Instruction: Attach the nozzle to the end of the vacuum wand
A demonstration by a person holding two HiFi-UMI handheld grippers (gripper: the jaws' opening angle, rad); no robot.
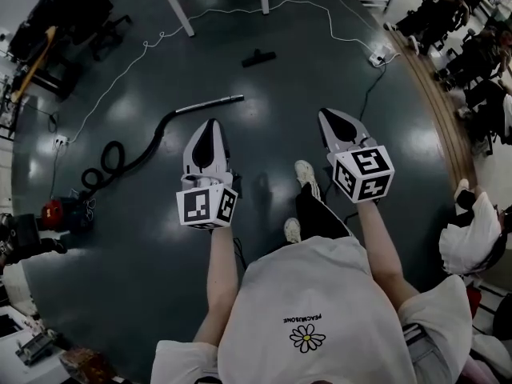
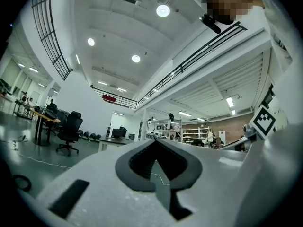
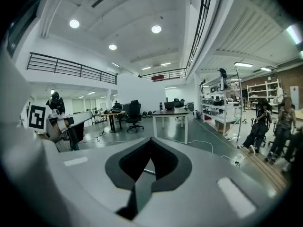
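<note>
In the head view the silver vacuum wand lies on the dark floor, with its black hose curling left towards a red vacuum body. The black nozzle lies apart from it, farther off on the floor. My left gripper is held in the air just short of the wand's end, shut and empty. My right gripper is to the right at about the same height, also shut with nothing in it. In the left gripper view the left gripper points level into the hall. The right gripper faces a white table.
A white table's legs stand beyond the nozzle. A white cable runs across the floor to a power strip. My shoes are below the right gripper. A person in white and several chairs are at the right.
</note>
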